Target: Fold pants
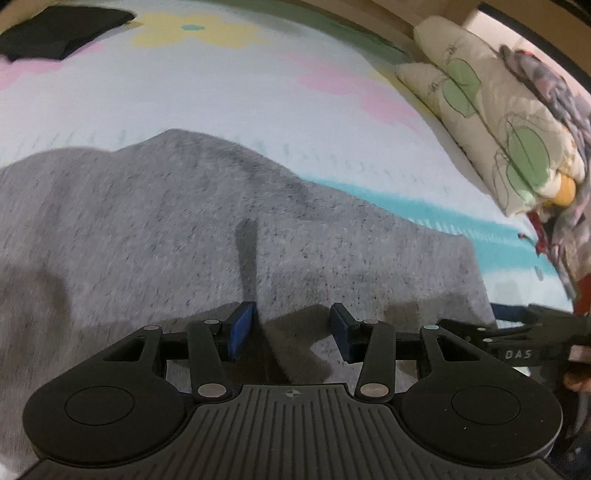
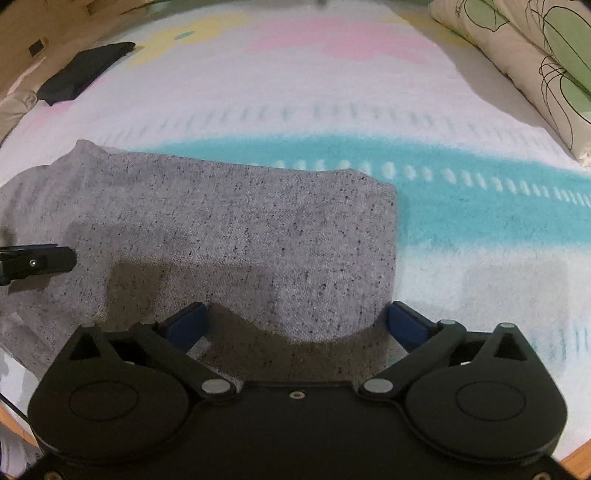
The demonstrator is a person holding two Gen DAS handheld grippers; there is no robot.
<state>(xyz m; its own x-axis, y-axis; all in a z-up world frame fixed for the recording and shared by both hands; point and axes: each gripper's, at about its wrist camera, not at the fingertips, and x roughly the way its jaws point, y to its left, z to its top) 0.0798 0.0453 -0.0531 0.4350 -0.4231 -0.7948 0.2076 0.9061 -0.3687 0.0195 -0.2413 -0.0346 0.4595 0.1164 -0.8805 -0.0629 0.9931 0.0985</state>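
Your grey pants (image 2: 229,236) lie part-folded on the near bedspread (image 2: 461,229). The left gripper (image 1: 291,332) and right gripper (image 2: 295,321) hang wide and empty; next, grip an edge.

A home bedroom: patterned bedspread (image 2: 332,110), leaf-print pillows (image 1: 491,122), wooden bed frame (image 2: 55,33).

bed ctr (image 2: 332,92) open | pillows (image 2: 535,55) blk R | blk cloth (image 2: 85,70) far L

Pastel floral blanket (image 2: 369,110), folded black cloth (image 2: 85,74), leaf-print pillows (image 1: 491,122)
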